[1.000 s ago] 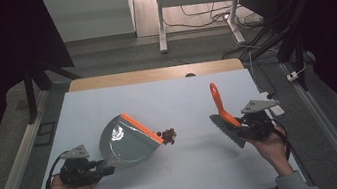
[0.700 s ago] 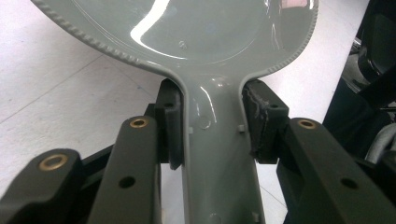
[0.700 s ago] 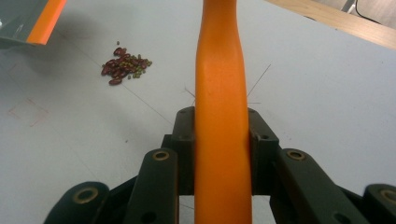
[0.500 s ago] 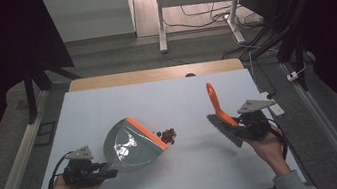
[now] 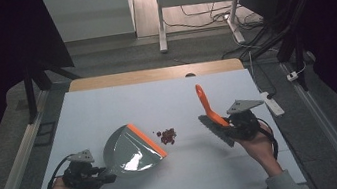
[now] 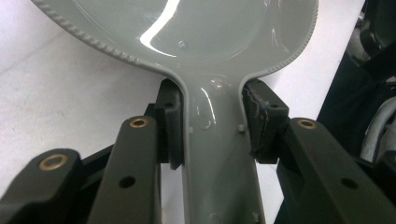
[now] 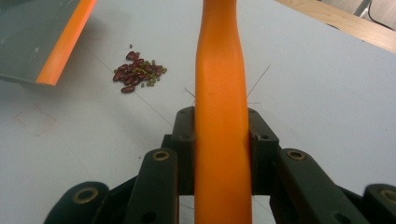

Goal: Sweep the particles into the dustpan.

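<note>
Left gripper [image 5: 99, 175] fingers [image 6: 170, 126] clamp dustpan [image 5: 129, 148] handle; right gripper [image 5: 226, 125] clamps brush [image 5: 207, 110] handle.

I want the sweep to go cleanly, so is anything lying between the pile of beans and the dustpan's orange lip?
Nothing visible does. The beans lie on bare table just right of the dustpan and its orange lip, apart from it, with the brush farther right.

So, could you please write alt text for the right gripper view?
An orange brush handle rises up the centre, clamped between two black jaws. Beyond it on the pale table lie scattered beans beside the dustpan, its lip orange.
</note>
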The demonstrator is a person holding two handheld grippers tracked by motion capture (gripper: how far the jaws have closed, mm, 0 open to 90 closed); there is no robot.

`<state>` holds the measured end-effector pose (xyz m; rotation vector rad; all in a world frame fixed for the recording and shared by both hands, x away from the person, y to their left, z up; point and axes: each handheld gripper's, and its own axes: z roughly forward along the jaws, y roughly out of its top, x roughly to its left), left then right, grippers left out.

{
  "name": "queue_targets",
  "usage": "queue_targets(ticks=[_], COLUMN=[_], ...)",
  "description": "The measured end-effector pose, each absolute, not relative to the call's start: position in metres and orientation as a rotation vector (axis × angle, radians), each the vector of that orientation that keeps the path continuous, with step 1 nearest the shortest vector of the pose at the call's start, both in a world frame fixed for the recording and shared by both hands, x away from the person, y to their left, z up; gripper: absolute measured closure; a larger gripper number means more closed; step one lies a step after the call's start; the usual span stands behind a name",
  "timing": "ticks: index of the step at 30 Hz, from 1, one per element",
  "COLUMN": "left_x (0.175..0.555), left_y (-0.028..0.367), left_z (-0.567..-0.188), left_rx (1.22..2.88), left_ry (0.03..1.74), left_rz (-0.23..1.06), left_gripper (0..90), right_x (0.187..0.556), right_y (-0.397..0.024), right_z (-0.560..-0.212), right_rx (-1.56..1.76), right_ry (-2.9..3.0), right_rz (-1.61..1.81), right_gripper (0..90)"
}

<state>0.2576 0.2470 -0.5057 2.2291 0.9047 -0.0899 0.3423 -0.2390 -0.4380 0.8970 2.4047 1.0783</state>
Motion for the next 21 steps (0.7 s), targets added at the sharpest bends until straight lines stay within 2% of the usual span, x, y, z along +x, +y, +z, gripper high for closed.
queue_targets(ticks=[12, 21], left_x=[0.260, 0.262], left_y=[0.236, 0.232], left_z=[-0.512, -0.513], left_rx=[2.294, 2.289], left_ry=[0.890, 0.886], left_rz=[-0.114, -0.127], left_gripper=[61.9, 61.9], right_x=[0.355, 0.382], right_y=[-0.217, -0.186], right_z=[-0.438, -0.446], right_rx=[0.873, 0.914], right_ry=[2.426, 2.449], right_rz=[1.058, 1.074], right_gripper=[70.8, 70.7])
